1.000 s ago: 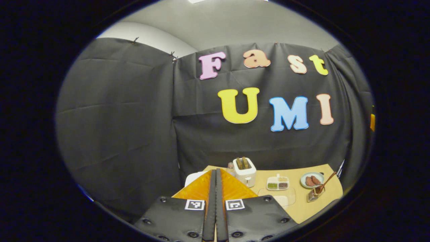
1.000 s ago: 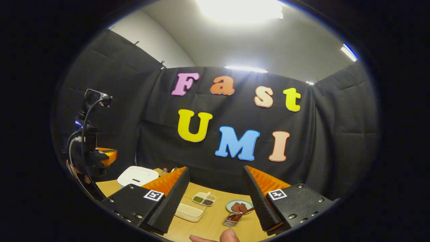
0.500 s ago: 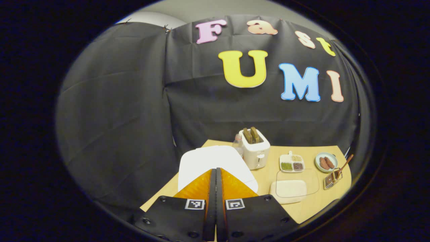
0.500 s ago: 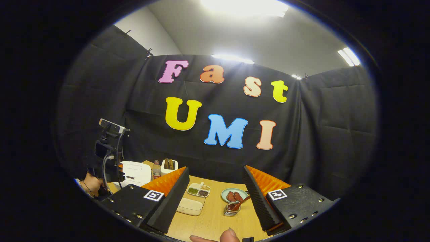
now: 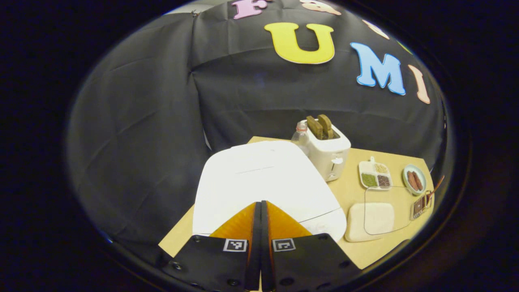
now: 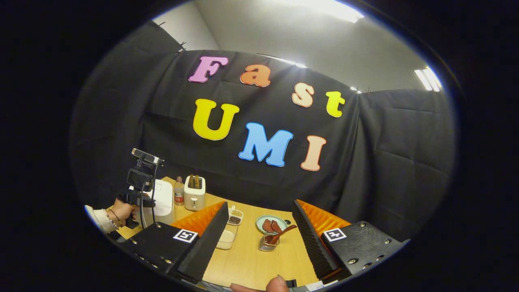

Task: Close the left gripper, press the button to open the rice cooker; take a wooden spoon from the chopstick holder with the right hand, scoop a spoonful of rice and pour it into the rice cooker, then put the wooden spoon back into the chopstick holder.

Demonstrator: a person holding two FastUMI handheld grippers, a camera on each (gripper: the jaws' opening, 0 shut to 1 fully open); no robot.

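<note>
Left hand-held gripper [image 5: 260, 227] has its fingers pressed together on nothing, hanging just above the near edge of the closed white rice cooker [image 5: 263, 178] at the counter's [image 5: 357, 162] left. Right hand-held gripper [image 6: 259, 231] spread wide, empty. Wooden spoon [image 6: 279, 234] leans in the chopstick holder [image 6: 267, 242], far right, beside the plate [image 6: 265, 221].

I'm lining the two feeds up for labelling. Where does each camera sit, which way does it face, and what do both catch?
Left gripper view: rides the left gripper, fingers together, looking down over the white rice cooker.
Right gripper view: rides the right gripper, fingers apart, facing along the table toward the chopstick holder; a hand holds the other gripper.
Shared: rice cooker, toaster, chopstick holder.
</note>
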